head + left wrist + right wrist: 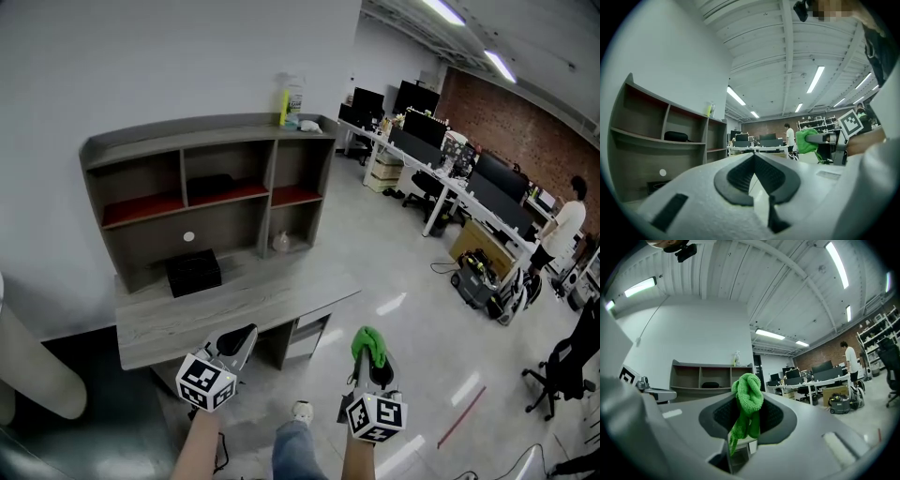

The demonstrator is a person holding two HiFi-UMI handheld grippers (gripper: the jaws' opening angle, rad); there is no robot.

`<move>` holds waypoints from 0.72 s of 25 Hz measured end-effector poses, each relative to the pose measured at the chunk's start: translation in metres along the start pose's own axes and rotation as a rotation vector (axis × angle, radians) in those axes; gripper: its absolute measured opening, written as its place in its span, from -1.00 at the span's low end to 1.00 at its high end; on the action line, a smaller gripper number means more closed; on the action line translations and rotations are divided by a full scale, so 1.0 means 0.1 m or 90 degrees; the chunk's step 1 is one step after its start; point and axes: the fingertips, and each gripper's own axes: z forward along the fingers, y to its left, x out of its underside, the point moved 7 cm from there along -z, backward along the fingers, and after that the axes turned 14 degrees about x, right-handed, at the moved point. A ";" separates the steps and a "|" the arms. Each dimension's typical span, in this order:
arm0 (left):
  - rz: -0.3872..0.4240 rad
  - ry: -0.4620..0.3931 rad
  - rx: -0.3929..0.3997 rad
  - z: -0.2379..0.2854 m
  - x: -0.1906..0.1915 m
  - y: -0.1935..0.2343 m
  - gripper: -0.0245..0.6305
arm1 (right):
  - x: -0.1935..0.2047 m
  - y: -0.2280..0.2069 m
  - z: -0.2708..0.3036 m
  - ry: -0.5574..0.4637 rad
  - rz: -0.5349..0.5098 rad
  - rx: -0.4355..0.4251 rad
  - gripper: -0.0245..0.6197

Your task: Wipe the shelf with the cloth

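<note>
A grey shelf unit (208, 141) with red-lined compartments stands on a grey desk (234, 305) against the white wall. My right gripper (372, 354) is shut on a bunched green cloth (369, 344), held in the air in front of the desk's right end. The cloth (747, 399) hangs between the closed jaws, with the shelf (710, 376) far behind. My left gripper (239, 340) hovers over the desk's front edge, jaws shut with nothing between them. In the left gripper view (753, 155) the shelf (665, 136) is at left and the cloth (806, 140) at right.
A black case (193, 272) and a white disc (188, 237) sit in the lower shelf, a pale jar (280, 242) to their right. A bottle (293, 98) stands on the shelf top. Office desks with monitors (441, 150) and a standing person (562, 225) fill the right side.
</note>
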 end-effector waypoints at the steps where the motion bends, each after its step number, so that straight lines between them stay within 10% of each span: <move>1: 0.002 0.000 -0.005 0.07 0.02 0.09 -0.93 | 0.02 0.00 0.14 -0.002 0.002 -0.002 -0.60; 18: -0.020 0.015 -0.165 2.31 0.41 2.55 -0.93 | 0.18 0.33 4.38 -0.015 -0.025 -0.173 -0.60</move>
